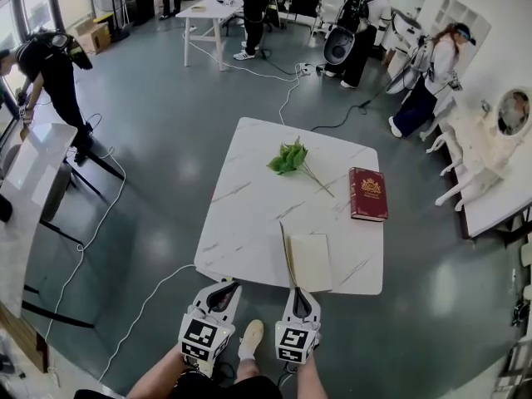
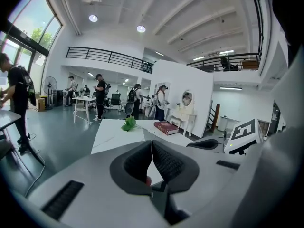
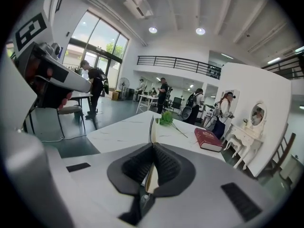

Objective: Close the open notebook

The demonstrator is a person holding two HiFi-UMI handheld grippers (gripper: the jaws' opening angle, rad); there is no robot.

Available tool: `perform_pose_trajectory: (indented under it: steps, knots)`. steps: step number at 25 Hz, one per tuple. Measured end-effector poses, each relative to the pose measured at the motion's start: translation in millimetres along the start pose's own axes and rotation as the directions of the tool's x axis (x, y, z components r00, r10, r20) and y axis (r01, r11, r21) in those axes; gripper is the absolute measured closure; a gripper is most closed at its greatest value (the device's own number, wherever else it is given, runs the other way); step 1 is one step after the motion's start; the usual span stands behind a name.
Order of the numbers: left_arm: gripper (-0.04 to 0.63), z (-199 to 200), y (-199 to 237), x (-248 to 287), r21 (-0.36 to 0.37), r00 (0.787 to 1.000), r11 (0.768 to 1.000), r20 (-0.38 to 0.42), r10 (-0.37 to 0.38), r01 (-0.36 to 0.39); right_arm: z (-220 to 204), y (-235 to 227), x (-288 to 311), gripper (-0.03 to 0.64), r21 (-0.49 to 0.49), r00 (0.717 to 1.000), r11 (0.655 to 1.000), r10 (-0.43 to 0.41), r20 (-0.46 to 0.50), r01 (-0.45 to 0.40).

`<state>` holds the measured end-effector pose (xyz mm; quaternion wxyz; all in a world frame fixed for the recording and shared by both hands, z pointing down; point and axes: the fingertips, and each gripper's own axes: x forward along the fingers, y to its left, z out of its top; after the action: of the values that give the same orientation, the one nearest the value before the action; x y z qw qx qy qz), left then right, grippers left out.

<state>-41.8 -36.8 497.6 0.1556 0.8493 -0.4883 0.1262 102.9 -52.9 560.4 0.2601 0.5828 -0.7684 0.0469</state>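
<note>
Both pairs of fingers are pressed together. Those of the right gripper [image 3: 153, 145] pinch the near edge of the front cover of the notebook [image 1: 311, 262]. The cover stands nearly upright out of the grip (thin and dark-edged, seen edge-on in the right gripper view), while the cream pages lie flat on the worktop [image 1: 249, 198] to its right. The left gripper [image 2: 151, 148] has its fingers closed on nothing and hovers just off the worktop's near edge, to the left of the right gripper in the head view. The notebook sits at the near edge of the white marbled worktop, right of centre. Farther back, a red book [image 1: 367, 194] with gold decoration on its cover lies closed near the right edge. A green leafy sprig [image 1: 289, 158] lies toward the far side, its stem pointing at the red book. Around the worktop is a grey floor [image 1: 158, 140] with white cables, and several people stand at other tables beyond
</note>
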Motion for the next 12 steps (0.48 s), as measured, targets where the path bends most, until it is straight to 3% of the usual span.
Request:
perform_pose_trajectory:
  steps: [12]
  knots:
    - [0.568,8,-41,41,0.037,0.998,0.997,-0.020,-0.063,0.064,-28,-68,-2,0.598,0.088,0.996,0.992,-0.088,-0.031,0.090]
